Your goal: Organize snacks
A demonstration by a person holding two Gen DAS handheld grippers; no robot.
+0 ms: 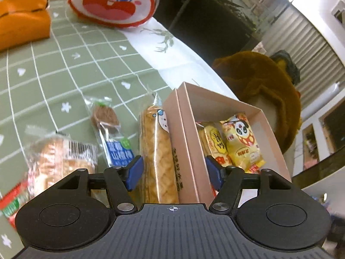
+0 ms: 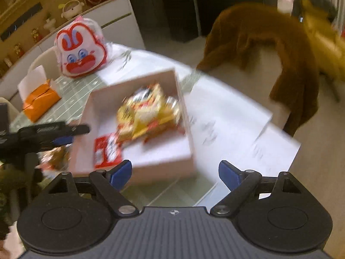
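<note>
Green checked cloth with a white border covers the table (image 1: 64,64), and both handheld tongs hover over its near end

Left gripper (image 1: 174,170): its blue-padded jaws are spread wide and hold nothing. It is aimed low along the tabletop, straddling the near wall of the pink box (image 1: 187,133) – one pad outside by the long waffle biscuit pack (image 1: 155,151), the other inside the box by the yellow panda snack packet (image 1: 241,142). That pose looks like a lineup for the next loose snack lying beside the box.

Right gripper (image 2: 174,172): also spread and empty, held higher and looking down into the same box from its near edge; this view is blurred. It seems to be waiting clear of the other tool, which shows at the left edge.

Inside the box lie yellow packets bunched toward one side and a red packet (image 2: 106,151) – likely snacks already sorted. Outside it, in a row on the cloth, wait the waffle pack touching the box wall, a blue-labelled lollipop snack (image 1: 112,136), and a clear-wrapped pastry (image 1: 60,161).

Farther back sit a rabbit-face bag (image 1: 114,0) and an orange package (image 1: 21,17); a brown furry coat (image 2: 269,43) hangs on a chair beyond the table
</note>
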